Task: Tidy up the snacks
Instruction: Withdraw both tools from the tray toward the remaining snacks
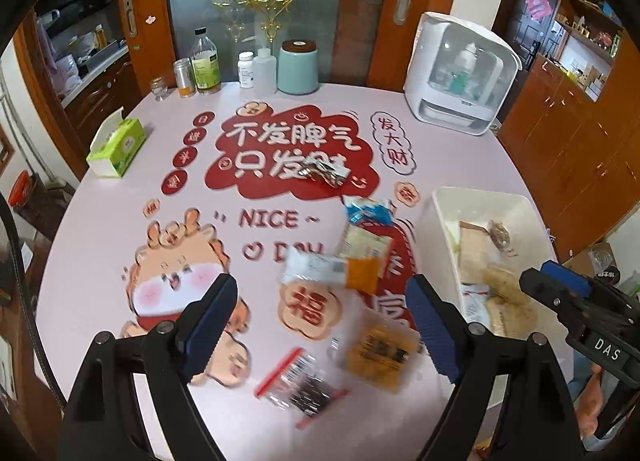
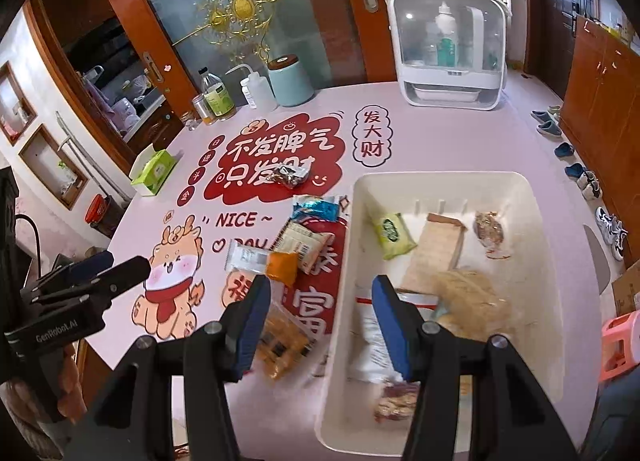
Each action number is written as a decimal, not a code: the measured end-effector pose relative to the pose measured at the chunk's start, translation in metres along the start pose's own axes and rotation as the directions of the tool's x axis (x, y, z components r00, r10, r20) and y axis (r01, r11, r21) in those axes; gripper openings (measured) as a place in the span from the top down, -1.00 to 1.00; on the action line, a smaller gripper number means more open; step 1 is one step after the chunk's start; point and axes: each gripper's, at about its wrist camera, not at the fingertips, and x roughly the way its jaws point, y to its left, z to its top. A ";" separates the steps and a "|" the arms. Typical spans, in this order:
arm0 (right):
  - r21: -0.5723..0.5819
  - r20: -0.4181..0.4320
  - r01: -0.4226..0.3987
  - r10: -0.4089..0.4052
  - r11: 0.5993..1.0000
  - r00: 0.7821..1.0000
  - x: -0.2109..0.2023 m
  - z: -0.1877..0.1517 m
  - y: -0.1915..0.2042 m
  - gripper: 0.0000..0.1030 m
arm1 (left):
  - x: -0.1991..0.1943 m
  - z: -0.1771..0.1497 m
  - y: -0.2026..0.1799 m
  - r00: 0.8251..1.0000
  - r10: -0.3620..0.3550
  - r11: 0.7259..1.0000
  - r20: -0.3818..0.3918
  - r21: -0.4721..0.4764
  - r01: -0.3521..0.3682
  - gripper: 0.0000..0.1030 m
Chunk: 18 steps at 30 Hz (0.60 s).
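Several snack packets lie loose on the pink table: a clear red-edged packet (image 1: 302, 385), a yellow packet (image 1: 378, 355), an orange-and-white packet (image 1: 332, 271), a beige packet (image 1: 362, 241), a blue packet (image 1: 366, 211) and a silver packet (image 1: 326, 173). A white bin (image 2: 342, 301) at the right holds several snacks. My left gripper (image 1: 322, 321) is open and empty above the loose packets. My right gripper (image 2: 320, 321) is open and empty over the bin's left rim; it also shows in the left wrist view (image 1: 556, 281).
A green tissue box (image 1: 116, 147) sits at the table's left edge. Bottles and a mint canister (image 1: 298, 67) stand at the back. A white countertop appliance (image 1: 460, 73) stands at the back right. A pink stool (image 2: 620, 341) is on the floor to the right.
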 end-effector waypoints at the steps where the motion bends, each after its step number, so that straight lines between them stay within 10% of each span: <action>1: 0.002 -0.001 0.005 -0.005 1.000 1.000 0.003 0.002 0.004 -0.04 | 0.001 0.005 0.005 1.000 -0.002 1.000 0.000 0.010 0.002 -0.66; 10: 0.072 -0.040 0.121 -0.118 0.990 0.992 0.048 0.036 0.056 -0.04 | 0.026 0.083 0.058 0.998 -0.031 0.967 0.061 0.255 0.014 -0.66; 18: 0.205 -0.103 0.146 -0.127 0.968 0.986 0.096 0.079 0.063 -0.04 | 0.100 0.142 0.057 0.991 -0.113 0.841 0.068 0.538 0.059 -0.65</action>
